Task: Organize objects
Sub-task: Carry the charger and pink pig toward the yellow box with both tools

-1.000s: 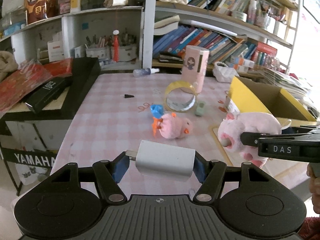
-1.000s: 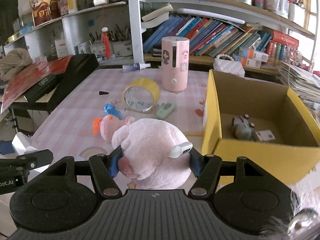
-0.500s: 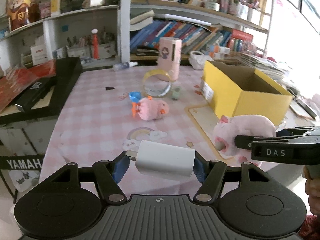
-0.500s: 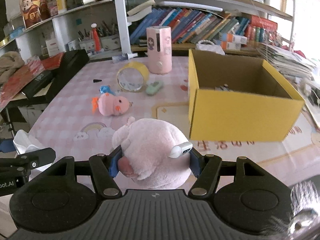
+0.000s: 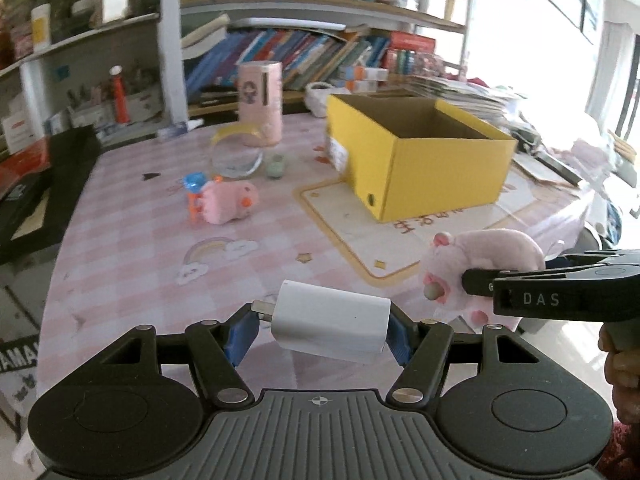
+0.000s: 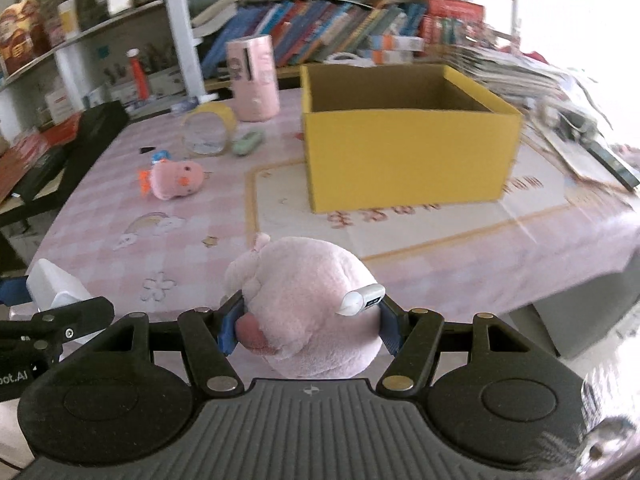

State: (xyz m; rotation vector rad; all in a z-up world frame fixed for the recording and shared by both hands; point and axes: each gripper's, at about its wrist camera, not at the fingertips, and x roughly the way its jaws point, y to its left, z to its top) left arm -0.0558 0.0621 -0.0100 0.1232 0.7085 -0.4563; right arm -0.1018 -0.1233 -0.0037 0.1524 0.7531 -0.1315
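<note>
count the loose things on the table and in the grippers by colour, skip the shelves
pink: 3 (big plush, small plush, pink cylinder)
yellow: 2 (box, tape roll)
white: 1 (charger)
green: 1 (small case)
blue: 1 (toy)
total: 8

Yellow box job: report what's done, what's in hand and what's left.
Done: nothing confirmed; the yellow box interior floor is hidden from both views. In hand: the left hand-held gripper clamps a white charger, the right hand-held gripper a pink plush pig, both short of the box. Left on the table: small pink plush, tape roll, green item, pink cylinder.
</note>
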